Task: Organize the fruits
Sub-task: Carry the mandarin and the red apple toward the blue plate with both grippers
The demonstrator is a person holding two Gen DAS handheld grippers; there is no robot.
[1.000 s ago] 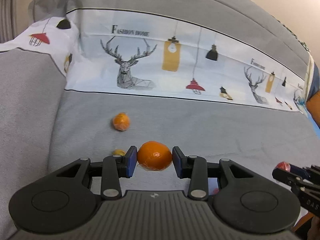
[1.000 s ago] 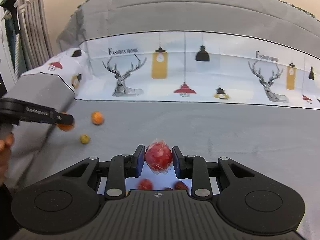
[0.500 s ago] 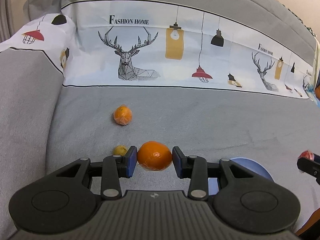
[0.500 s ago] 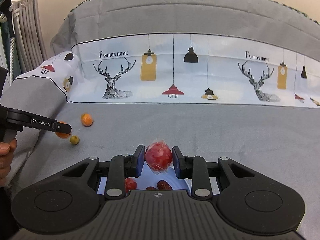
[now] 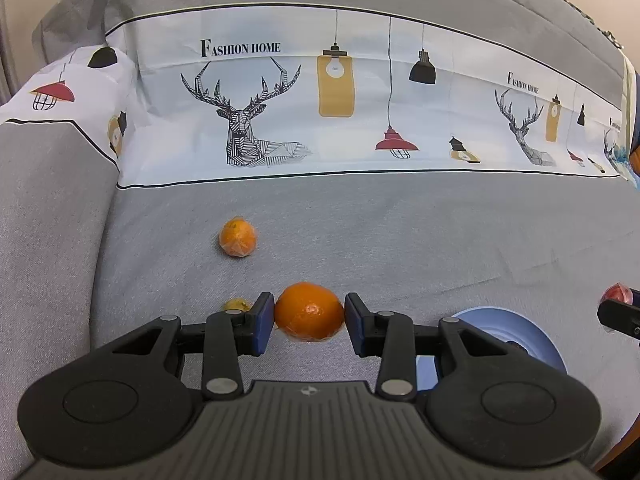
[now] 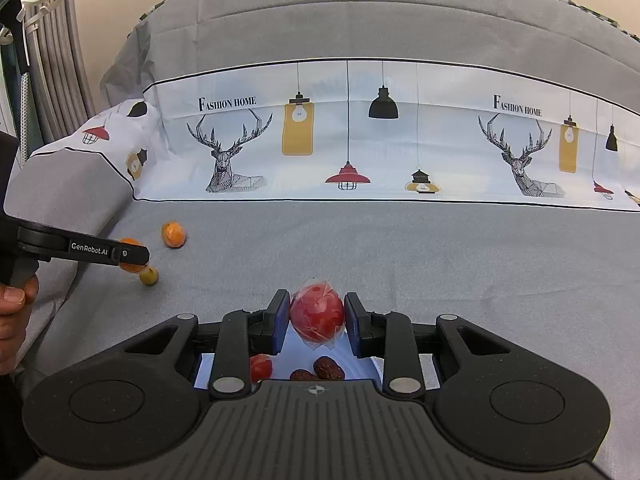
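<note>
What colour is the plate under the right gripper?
Light blue; the plate shows best in the left wrist view.

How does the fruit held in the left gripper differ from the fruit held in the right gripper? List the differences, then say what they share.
Colour: the orange in the left gripper is orange; the red fruit in the right gripper is red.
Below: the orange hangs over grey cloth; the red fruit hangs over the blue plate.
Wrap: loose film juts off the red fruit; the orange's lies tight.
Shared: both are round, shiny and clamped between pads.
</note>
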